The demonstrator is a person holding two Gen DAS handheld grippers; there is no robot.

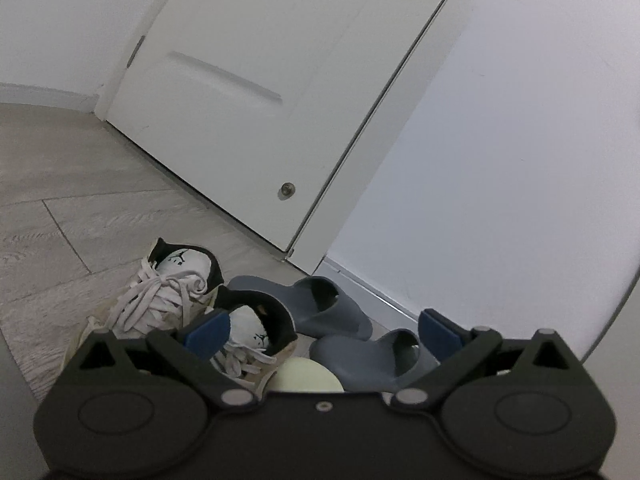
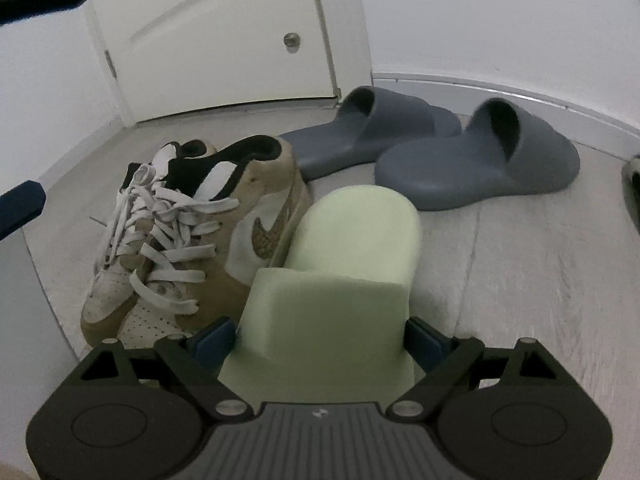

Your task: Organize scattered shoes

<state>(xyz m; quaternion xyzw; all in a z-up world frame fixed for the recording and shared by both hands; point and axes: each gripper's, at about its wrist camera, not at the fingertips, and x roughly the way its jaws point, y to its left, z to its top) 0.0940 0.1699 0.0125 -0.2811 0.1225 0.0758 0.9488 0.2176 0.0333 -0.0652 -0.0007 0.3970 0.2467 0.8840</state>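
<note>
While the right gripper (image 2: 320,338) clasps a pale green slide sandal (image 2: 340,264) across its strap, blue pads pressed to either side, the sandal sits just beside a pair of tan and white laced sneakers (image 2: 188,236) on the grey wood-look floor (image 2: 520,280). Two blue-grey slide sandals (image 2: 440,148) lie side by side beyond, near the white baseboard and white door (image 2: 216,40). Nothing sits between the blue pads of the left gripper (image 1: 322,330), which stands wide open over the sneakers and slides.

White door (image 1: 256,92), round stopper (image 1: 286,190), wood-grain floor (image 1: 80,216).
</note>
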